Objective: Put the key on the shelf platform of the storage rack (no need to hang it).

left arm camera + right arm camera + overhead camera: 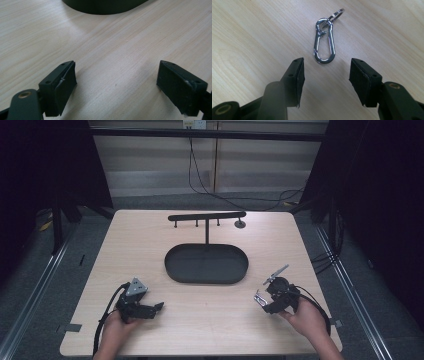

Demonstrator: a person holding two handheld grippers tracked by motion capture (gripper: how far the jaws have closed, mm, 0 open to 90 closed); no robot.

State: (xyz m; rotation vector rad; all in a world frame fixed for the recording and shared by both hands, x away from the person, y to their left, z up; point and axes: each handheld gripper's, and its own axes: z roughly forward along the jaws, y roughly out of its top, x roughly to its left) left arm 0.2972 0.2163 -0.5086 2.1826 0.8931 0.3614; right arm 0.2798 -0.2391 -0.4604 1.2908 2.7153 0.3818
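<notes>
My right gripper (325,72) hangs over a silver carabiner (324,41) lying flat on the wooden table (249,37), its jaws partly apart with nothing between them. The carabiner lies just past the tips, a small ring (336,14) at its far end. My left gripper (116,75) rests low with jaws wide, near the black tray (105,6).

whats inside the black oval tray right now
Nothing visible: the black oval tray looks bare apart from the stand's post rising at its back edge. The silver carabiner lies on the table outside it, ahead of the right tongs.
</notes>
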